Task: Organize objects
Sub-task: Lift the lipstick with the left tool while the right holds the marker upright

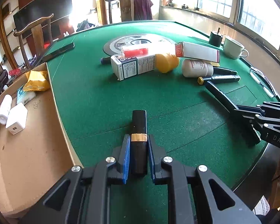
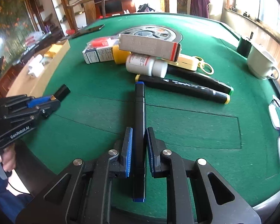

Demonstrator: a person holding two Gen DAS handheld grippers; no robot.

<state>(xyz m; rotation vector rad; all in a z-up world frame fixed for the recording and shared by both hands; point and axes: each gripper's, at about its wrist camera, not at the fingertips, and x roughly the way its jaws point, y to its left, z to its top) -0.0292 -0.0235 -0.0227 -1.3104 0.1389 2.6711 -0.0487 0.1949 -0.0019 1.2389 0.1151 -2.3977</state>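
Note:
My left gripper is shut on a black lipstick tube with a gold band, held just above the green felt table; it also shows in the right wrist view. My right gripper is shut on a black marker with blue ends, seen in the left wrist view at the right. A pile lies mid-table: blue-white carton, yellow cap, white bottle, white-red box, two more markers.
A cardboard box at the table's left edge holds a white charger, a white tube and yellow packets. A white mug, dark cup, glasses, keyring and phone lie around.

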